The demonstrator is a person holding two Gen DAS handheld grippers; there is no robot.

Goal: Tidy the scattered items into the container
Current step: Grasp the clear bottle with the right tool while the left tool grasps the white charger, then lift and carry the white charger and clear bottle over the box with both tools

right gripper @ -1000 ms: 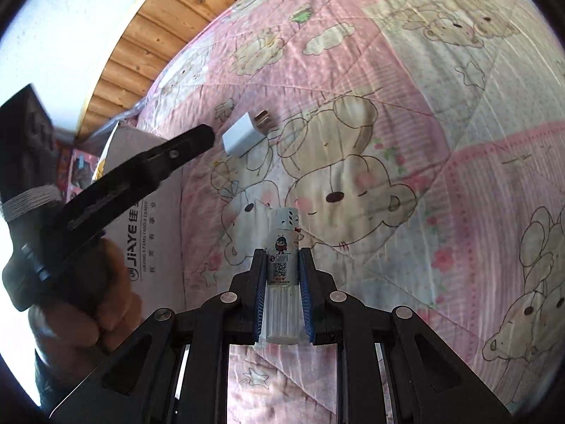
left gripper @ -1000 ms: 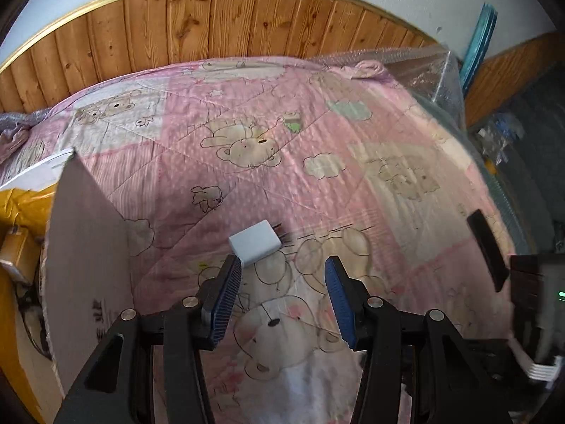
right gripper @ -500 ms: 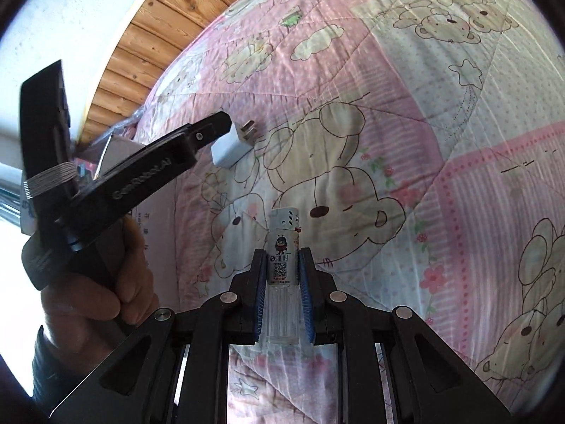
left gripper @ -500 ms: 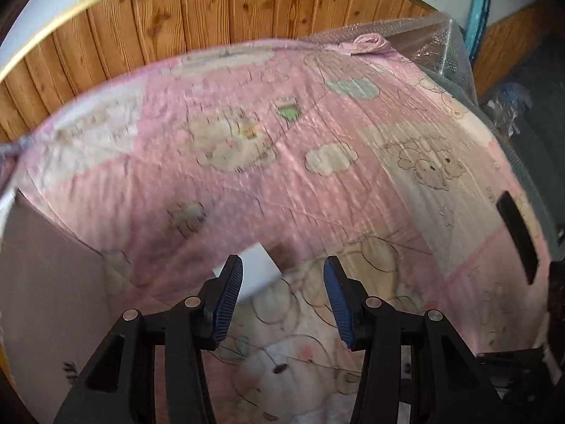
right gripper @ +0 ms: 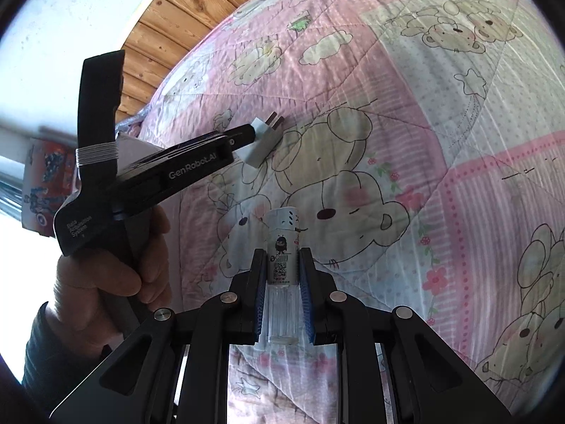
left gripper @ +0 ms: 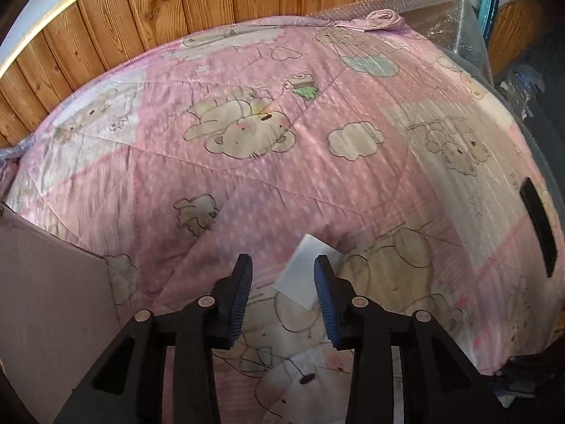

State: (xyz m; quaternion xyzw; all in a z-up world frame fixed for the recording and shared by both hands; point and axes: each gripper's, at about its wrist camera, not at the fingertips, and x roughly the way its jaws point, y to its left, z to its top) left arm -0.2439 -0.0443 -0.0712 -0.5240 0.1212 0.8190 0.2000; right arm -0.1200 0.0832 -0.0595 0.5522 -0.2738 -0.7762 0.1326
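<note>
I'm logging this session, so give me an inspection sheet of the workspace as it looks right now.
Surface: pink bear-print quilt on a bed.
Job's things: white charger plug lying on the quilt; lighter; cardboard box at the left.
Clutter: black flat object near the quilt's right edge.
Grippers: left gripper open, fingers astride the plug; right gripper shut on the lighter.
Cables: nothing seen.
Surroundings: wooden wall panelling; bubble wrap at the far corner.

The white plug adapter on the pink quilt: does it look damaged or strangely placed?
No damage shows. The white plug adapter lies askew on the pink bear-print quilt, between the open fingers of the left gripper, prongs pointing away.
</note>
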